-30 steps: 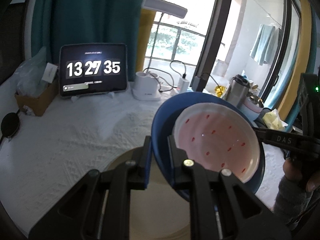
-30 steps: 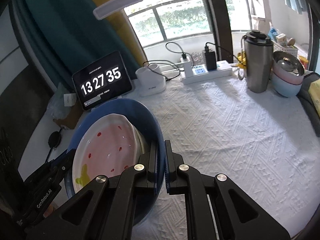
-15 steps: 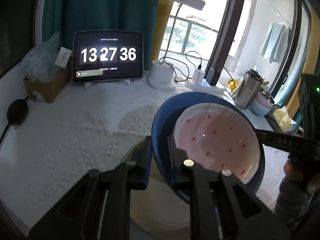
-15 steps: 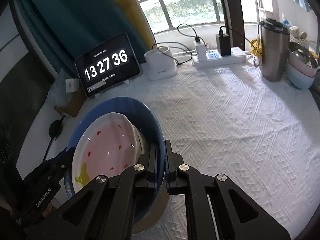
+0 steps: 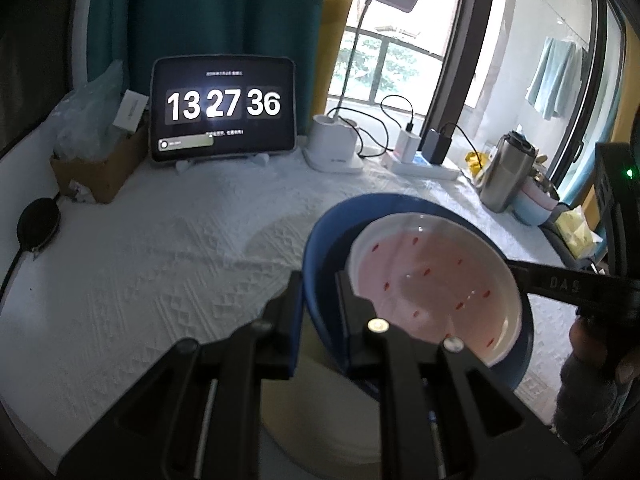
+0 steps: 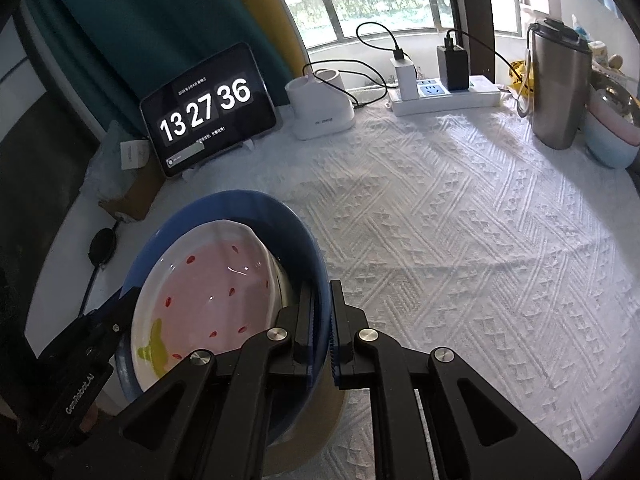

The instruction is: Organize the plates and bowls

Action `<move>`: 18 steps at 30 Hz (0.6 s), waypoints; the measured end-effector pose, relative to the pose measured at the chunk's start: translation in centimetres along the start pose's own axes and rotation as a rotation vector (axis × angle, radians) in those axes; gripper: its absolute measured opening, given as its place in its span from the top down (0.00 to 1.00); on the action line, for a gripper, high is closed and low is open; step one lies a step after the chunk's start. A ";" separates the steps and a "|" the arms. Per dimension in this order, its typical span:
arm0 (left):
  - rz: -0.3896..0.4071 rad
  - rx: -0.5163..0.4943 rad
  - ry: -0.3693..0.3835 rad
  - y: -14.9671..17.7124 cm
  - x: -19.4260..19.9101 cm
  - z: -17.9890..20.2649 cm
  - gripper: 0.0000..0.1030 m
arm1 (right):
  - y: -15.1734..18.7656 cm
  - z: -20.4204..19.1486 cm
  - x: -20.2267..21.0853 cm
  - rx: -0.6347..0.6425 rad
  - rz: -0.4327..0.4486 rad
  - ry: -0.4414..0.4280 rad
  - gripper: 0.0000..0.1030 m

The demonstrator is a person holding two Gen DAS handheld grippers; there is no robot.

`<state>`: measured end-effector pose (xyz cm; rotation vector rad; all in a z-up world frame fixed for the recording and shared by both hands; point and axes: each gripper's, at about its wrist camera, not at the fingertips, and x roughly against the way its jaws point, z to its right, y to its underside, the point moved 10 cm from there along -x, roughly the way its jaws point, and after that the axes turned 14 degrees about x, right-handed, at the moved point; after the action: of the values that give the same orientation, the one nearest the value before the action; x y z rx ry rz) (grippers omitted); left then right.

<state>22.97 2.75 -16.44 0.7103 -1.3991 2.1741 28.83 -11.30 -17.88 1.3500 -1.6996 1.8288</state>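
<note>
A blue bowl [image 6: 240, 216] sits at lower left of the right wrist frame, with a pink-and-white strawberry plate [image 6: 208, 300] nested inside it. Both hang directly above a cream plate [image 5: 320, 412] on the white tablecloth [image 6: 460, 240]. The right gripper [image 6: 322, 328] is clamped on the bowl's right rim; the left gripper [image 5: 318, 312] pinches the opposite rim, so neither is nearer. Behind stand a tablet clock [image 5: 222, 108], steel tumbler [image 6: 560, 84] and stacked pastel bowls [image 6: 612, 136].
</note>
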 end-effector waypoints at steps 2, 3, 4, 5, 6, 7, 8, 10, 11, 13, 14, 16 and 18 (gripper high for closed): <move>0.006 0.002 0.001 0.0 -0.1 -0.1 0.86 | 0.0 0.1 -0.1 0.003 0.004 0.011 0.90; 0.009 0.003 0.001 0.0 -0.1 -0.2 0.85 | -0.1 0.1 -0.2 0.009 0.009 0.017 0.90; 0.009 0.006 0.002 -0.1 -0.2 -0.2 0.85 | -0.1 0.1 -0.2 0.016 0.015 0.024 0.90; 0.009 0.009 0.002 -0.1 -0.2 -0.3 0.85 | -0.1 0.1 -0.2 0.022 0.021 0.030 0.90; 0.009 0.009 0.000 -0.1 -0.2 -0.3 0.84 | -0.2 0.0 -0.1 0.031 0.026 0.036 0.90; 0.009 0.008 -0.003 -0.1 -0.3 -0.4 0.84 | -0.2 0.0 -0.1 0.039 0.030 0.042 0.90; 0.009 0.005 -0.009 -0.1 -0.4 -0.5 0.83 | -0.3 0.0 -0.1 0.044 0.033 0.046 0.90; 0.010 0.004 -0.017 -0.2 -0.4 -0.5 0.83 | -0.4 0.0 -0.1 0.060 0.039 0.059 0.90; 0.012 0.004 -0.022 -0.2 -0.5 -0.5 0.83 | -0.5 -0.1 -0.1 0.069 0.040 0.063 0.90; 0.016 0.004 -0.030 -0.2 -0.5 -0.5 0.83 | -0.7 -0.1 -0.2 0.077 0.038 0.062 0.90; 0.018 0.004 -0.034 -0.2 -0.5 -0.5 0.83 | -0.7 -0.1 -0.3 0.077 0.036 0.058 0.90; 0.020 0.000 -0.044 -0.2 -0.6 -0.4 0.83 | -0.8 0.1 -0.5 0.072 0.032 0.043 0.90; 0.021 -0.002 -0.052 -0.3 -0.6 -0.3 0.83 | -0.8 0.2 -0.6 0.068 0.029 0.032 0.90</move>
<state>23.57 3.12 -16.76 0.7601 -1.4408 2.1843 29.80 -11.07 -17.86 1.3219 -1.6632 1.9297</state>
